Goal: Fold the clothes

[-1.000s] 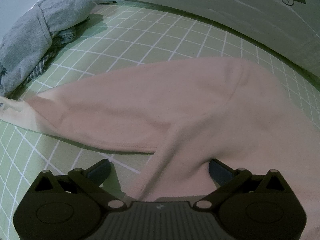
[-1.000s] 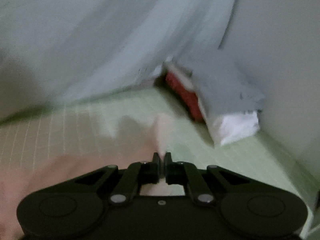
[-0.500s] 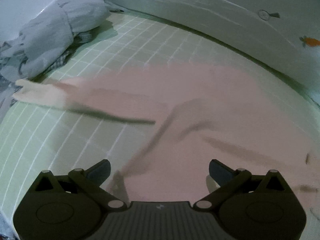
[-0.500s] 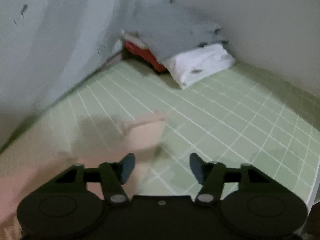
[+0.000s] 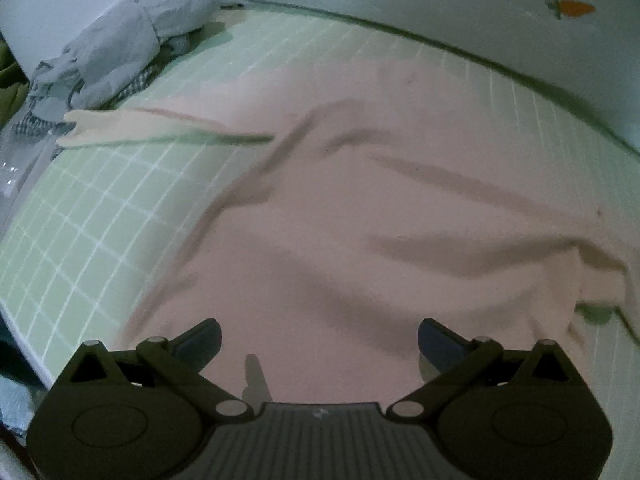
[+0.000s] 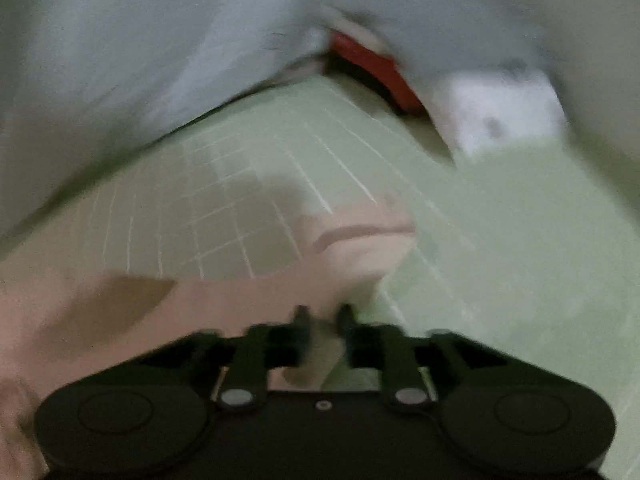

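A pale green sheet with a white grid [image 5: 100, 216] is covering the bed, with a light blue-grey quilt [image 5: 440, 12] lying along the top of the frame. A pink long-sleeved top [image 5: 340, 232] is sprawling wrinkled across the middle, one sleeve stretching to the upper left toward a heap of grey clothes [image 5: 120, 48]. The left gripper [image 5: 319, 340] is hovering with its jaws wide apart. The right gripper [image 6: 323, 316] is blurred, jaws nearly together over pink cloth; whether they are pinching it I cannot tell. Folded red and white clothes [image 6: 472, 100] are sitting at upper right.
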Demonstrator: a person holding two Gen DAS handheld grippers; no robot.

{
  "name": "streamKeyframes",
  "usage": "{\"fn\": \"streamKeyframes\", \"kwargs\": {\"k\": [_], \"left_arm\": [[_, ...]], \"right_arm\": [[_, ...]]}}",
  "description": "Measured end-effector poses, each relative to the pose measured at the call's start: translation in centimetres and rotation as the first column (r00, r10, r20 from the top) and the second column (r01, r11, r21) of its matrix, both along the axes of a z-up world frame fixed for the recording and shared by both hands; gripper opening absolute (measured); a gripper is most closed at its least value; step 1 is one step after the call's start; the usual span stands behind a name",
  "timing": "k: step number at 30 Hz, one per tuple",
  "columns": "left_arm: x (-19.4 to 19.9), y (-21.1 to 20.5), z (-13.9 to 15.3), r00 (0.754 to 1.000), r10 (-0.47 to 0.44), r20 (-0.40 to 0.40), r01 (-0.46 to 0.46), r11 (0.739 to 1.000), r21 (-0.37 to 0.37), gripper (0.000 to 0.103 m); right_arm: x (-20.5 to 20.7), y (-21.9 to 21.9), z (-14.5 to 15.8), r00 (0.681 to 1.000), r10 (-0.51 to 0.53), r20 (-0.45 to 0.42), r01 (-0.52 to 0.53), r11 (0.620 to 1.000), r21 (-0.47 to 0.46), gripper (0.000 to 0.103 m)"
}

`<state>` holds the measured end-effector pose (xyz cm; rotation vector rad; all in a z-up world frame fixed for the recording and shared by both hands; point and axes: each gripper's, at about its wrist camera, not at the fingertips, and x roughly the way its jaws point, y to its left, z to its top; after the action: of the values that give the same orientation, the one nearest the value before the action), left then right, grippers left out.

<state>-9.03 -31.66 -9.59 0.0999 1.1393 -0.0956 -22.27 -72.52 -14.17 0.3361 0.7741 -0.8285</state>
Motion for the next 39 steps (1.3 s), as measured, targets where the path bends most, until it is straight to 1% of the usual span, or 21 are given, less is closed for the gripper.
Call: {"fn": "streamKeyframes", "kwargs": {"k": [2,3,5,7,8,9,11,13,14,16,18,20,22,24,25,26,27,28,30,35,39], "left_arm": [[-0.7,0.0,-0.3,1.000,0.015,-0.012,-0.014,1.000,0.004,0.103],[-1.0,0.0,-0.5,0.999,0.026,-0.020,-0.026,1.000,0.002,0.103],[-1.2,0.0,-0.7,0.998,0.045,-0.032,-0.045,0.999,-0.007,0.103],[-1.3,-0.2,-1.0,0.998,0.055,-0.039,-0.055,0.998,-0.013,0.103],[-1.4,-0.4,-1.0,0.998,0.056,-0.039,-0.056,0.998,-0.014,0.103],[-1.5,-0.6,-1.0,0.998,0.055,-0.039,-0.056,0.998,-0.015,0.103],[-1.5,-0.9,-1.1,0.998,0.054,-0.038,-0.054,0.998,-0.022,0.103],[-1.6,-1.2,-1.0,0.998,0.055,-0.038,-0.056,0.998,-0.025,0.103],[-1.6,-1.1,-1.0,0.998,0.056,-0.036,-0.057,0.998,-0.024,0.103],[-1.7,-1.1,-0.9,0.998,0.059,-0.033,-0.060,0.998,-0.023,0.103],[-1.8,-1.0,-0.8,0.997,0.065,-0.030,-0.066,0.998,-0.021,0.103],[-1.9,-1.0,-0.7,0.997,0.070,-0.030,-0.071,0.997,-0.020,0.103],[-2.1,-0.9,-0.4,0.997,0.070,-0.026,-0.071,0.997,-0.017,0.103],[-2.4,-0.8,-0.2,0.997,0.068,-0.022,-0.068,0.998,-0.013,0.103],[-2.5,-0.7,0.0,0.998,0.067,-0.020,-0.067,0.998,-0.011,0.103],[-2.7,-0.6,0.1,0.998,0.066,-0.020,-0.066,0.998,-0.010,0.103],[-2.8,-0.5,0.2,0.998,0.066,-0.019,-0.066,0.998,-0.008,0.103],[-3.0,-0.3,0.2,0.998,0.068,-0.019,-0.068,0.998,-0.007,0.103],[-3.2,-0.1,0.2,0.997,0.071,-0.021,-0.071,0.997,-0.006,0.103],[-3.7,0.1,0.2,0.997,0.072,-0.027,-0.072,0.997,-0.014,0.103],[-3.7,-0.2,-0.1,0.998,0.051,-0.040,-0.052,0.998,-0.021,0.103]], "right_arm": [[2.0,2.2,0.4,0.981,0.156,-0.119,-0.172,0.975,-0.138,0.006],[2.8,3.2,0.2,0.960,0.224,-0.166,-0.251,0.954,-0.166,0.006],[4.1,5.1,-0.6,0.912,0.338,-0.234,-0.379,0.911,-0.163,0.007],[5.0,6.9,-1.7,0.855,0.434,-0.285,-0.483,0.866,-0.129,0.012],[5.0,7.5,-1.9,0.844,0.450,-0.291,-0.501,0.856,-0.128,0.014],[5.0,8.0,-2.0,0.838,0.460,-0.295,-0.512,0.849,-0.130,0.020],[3.9,7.1,-1.2,0.878,0.440,-0.190,-0.462,0.883,-0.088,0.034],[2.8,6.0,-0.2,0.912,0.403,-0.076,-0.406,0.913,-0.033,0.058],[2.2,5.4,0.2,0.925,0.380,-0.020,-0.380,0.925,-0.002,0.062],[0.6,2.8,1.1,0.954,0.274,0.124,-0.283,0.957,0.063,0.069],[-0.1,-0.1,0.8,0.966,0.153,0.206,-0.187,0.970,0.154,0.071],[-0.2,-2.2,-0.1,0.972,0.077,0.220,-0.128,0.965,0.228,0.067],[0.2,-3.0,-1.0,0.977,0.055,0.206,-0.112,0.954,0.279,0.052],[0.7,-3.2,-1.6,0.976,0.043,0.211,-0.107,0.946,0.305,0.051],[0.9,-3.1,-1.9,0.978,0.044,0.206,-0.107,0.946,0.307,0.046],[1.0,-2.8,-1.9,0.977,0.057,0.203,-0.118,0.946,0.303,0.040],[1.2,-2.6,-2.0,0.977,0.073,0.201,-0.132,0.945,0.299,0.024],[1.0,-2.3,-1.8,0.975,0.084,0.205,-0.143,0.945,0.295,0.016],[0.3,-1.9,-1.1,0.969,0.072,0.235,-0.135,0.955,0.264,0.008],[-3.9,-0.9,3.1,0.954,-0.001,0.300,-0.034,0.993,0.111,0.006],[-8.6,-0.6,5.0,0.957,-0.095,0.273,0.097,0.995,0.007,0.005]]}}
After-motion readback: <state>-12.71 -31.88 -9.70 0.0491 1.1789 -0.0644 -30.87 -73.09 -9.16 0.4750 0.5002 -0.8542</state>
